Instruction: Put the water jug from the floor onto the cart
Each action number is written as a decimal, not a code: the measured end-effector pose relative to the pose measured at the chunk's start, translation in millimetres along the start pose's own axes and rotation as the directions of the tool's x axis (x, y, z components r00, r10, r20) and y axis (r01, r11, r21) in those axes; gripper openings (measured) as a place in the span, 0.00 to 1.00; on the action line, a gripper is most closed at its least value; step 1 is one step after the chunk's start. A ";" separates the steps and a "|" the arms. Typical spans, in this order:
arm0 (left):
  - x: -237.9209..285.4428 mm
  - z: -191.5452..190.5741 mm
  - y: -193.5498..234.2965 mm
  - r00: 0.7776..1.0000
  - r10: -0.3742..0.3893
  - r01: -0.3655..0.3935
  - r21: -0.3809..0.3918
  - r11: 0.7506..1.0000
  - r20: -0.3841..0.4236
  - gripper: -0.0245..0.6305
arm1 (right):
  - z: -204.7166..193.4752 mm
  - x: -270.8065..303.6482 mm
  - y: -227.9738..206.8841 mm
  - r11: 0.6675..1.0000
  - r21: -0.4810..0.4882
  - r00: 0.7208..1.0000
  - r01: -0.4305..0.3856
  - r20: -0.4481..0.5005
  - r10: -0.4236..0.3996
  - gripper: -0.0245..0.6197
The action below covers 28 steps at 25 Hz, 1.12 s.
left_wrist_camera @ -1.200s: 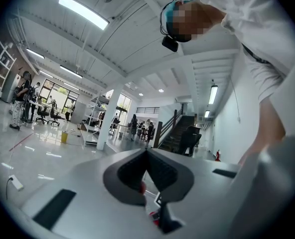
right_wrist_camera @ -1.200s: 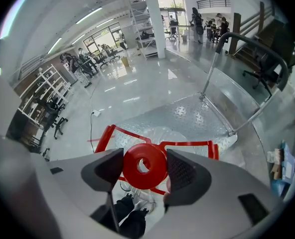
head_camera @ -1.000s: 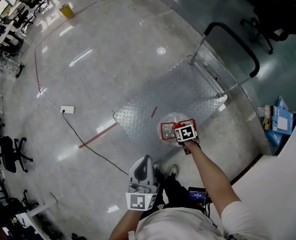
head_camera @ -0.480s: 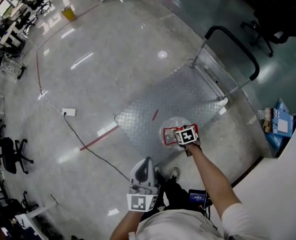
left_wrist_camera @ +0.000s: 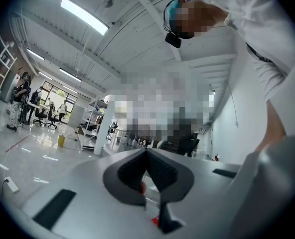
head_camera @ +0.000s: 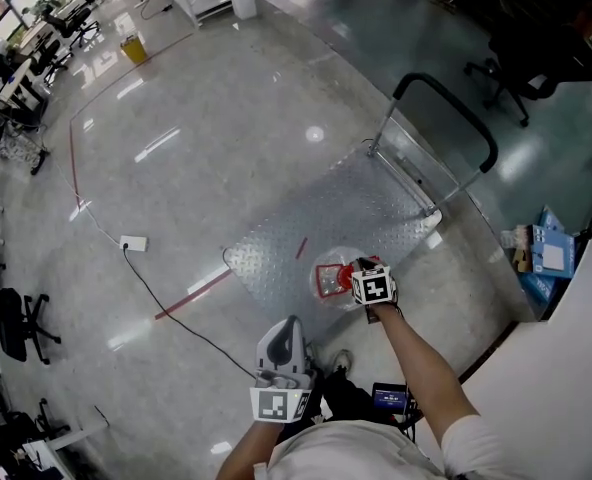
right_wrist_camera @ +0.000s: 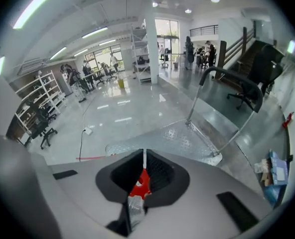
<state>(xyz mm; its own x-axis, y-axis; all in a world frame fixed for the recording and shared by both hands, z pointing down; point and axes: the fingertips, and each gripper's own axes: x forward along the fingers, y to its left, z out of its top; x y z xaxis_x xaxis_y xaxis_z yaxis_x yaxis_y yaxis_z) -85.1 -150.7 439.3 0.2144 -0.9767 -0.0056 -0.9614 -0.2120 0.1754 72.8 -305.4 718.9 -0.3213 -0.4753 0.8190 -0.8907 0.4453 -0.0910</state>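
Note:
The water jug (head_camera: 328,278) is clear plastic with a red label; in the head view it shows over the near corner of the steel cart deck (head_camera: 346,203). I cannot tell whether it rests on anything. My right gripper (head_camera: 352,270) reaches down to its top. Its jaws have just been closing and now pinch the jug's red top piece (right_wrist_camera: 140,184), with clear plastic below, in the right gripper view (right_wrist_camera: 144,156). My left gripper (head_camera: 293,323) is held near my body, pointing level with its jaws together (left_wrist_camera: 147,153) and nothing in them.
The cart's black push handle (head_camera: 446,98) rises at its far end. A power strip (head_camera: 133,243) with a black cable and a red tape line (head_camera: 191,293) lie on the glossy floor at left. Blue boxes (head_camera: 541,258) and a white wall stand right; office chairs (head_camera: 536,58) behind.
The right gripper's jaws went from wide open around the jug's top to closed on it, and that hand has lifted a little. The left gripper stayed put.

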 end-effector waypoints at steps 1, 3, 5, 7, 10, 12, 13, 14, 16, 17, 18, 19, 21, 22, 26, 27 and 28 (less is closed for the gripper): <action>-1.0 3.1 -2.4 1.000 -0.006 0.006 0.001 1.000 0.006 0.04 | 7.3 -11.9 0.0 1.000 0.003 0.999 0.007 0.040 -0.007 0.07; -2.6 9.9 -8.3 1.000 -0.019 0.019 0.002 1.000 0.020 0.04 | 21.8 -38.8 1.5 1.000 0.003 0.992 0.012 0.122 -0.012 0.06; -3.3 17.7 -15.0 0.999 -0.033 0.033 0.005 0.999 0.033 0.04 | 35.5 -69.3 3.5 1.000 0.000 0.979 0.018 0.204 -0.017 0.06; -5.1 25.9 -22.5 0.998 -0.046 0.045 0.010 0.999 0.042 0.04 | 45.9 -103.9 6.4 1.000 0.003 0.958 0.025 0.285 -0.025 0.06; -8.5 32.1 -31.3 0.997 -0.058 0.058 -0.002 0.998 0.047 0.04 | 54.0 -156.9 11.3 0.999 0.029 0.918 0.020 0.394 -0.030 0.06; -10.3 32.9 -34.2 0.997 -0.059 0.060 -0.006 0.998 0.048 0.04 | 55.6 -190.1 13.0 0.999 0.048 0.885 0.024 0.463 -0.043 0.06; -11.4 35.4 -35.9 0.997 -0.062 0.062 -0.001 0.998 0.052 0.04 | 56.8 -207.4 13.7 0.998 0.050 0.863 0.034 0.503 -0.055 0.06; -12.6 39.6 -37.9 0.996 -0.067 0.066 0.006 0.998 0.061 0.04 | 58.4 -225.7 15.2 0.998 0.046 0.834 0.052 0.547 -0.068 0.06; -15.7 49.5 -42.5 0.994 -0.078 0.076 0.024 0.997 0.079 0.04 | 60.1 -263.7 21.9 0.995 0.021 0.767 0.101 0.636 -0.091 0.05; -17.5 53.3 -44.5 0.993 -0.082 0.079 0.032 0.996 0.085 0.04 | 58.6 -281.1 27.3 0.992 0.004 0.735 0.123 0.671 -0.094 0.06; -19.5 55.9 -46.0 0.993 -0.084 0.081 0.038 0.996 0.088 0.04 | 55.0 -296.0 33.4 0.990 -0.009 0.710 0.138 0.698 -0.093 0.05; -21.8 57.6 -47.1 0.992 -0.085 0.081 0.041 0.996 0.090 0.04 | 50.0 -308.7 40.0 0.990 -0.016 0.691 0.144 0.717 -0.089 0.05; -26.5 59.7 -49.8 0.992 -0.088 0.084 0.043 0.996 0.094 0.04 | 39.0 -329.0 52.8 0.990 -0.023 0.667 0.138 0.741 -0.076 0.05; -28.7 60.8 -51.8 0.991 -0.090 0.086 0.045 0.995 0.097 0.04 | 33.7 -337.3 58.4 0.991 -0.024 0.658 0.130 0.750 -0.068 0.05; -32.1 60.3 -60.8 0.990 -0.104 0.099 0.051 0.994 0.098 0.04 | 10.7 -346.5 70.9 0.996 -0.009 0.649 0.092 0.759 -0.053 0.05; -31.8 58.4 -62.6 0.990 -0.107 0.103 0.049 0.994 0.093 0.04 | 6.2 -345.2 72.6 0.997 -0.009 0.653 0.083 0.755 -0.048 0.05; -31.8 56.7 -64.2 0.990 -0.110 0.106 0.048 0.993 0.089 0.04 | 3.0 -344.1 74.6 0.997 -0.013 0.658 0.077 0.752 -0.041 0.05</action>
<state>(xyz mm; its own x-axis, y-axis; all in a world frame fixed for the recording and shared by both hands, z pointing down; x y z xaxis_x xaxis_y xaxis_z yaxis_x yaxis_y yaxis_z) -40.0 -107.9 372.4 0.3026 -0.9464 -0.1126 -0.9404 -0.3157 0.1264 116.0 -110.9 428.5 -0.4162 -0.9017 0.1168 -0.9087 0.4168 -0.0204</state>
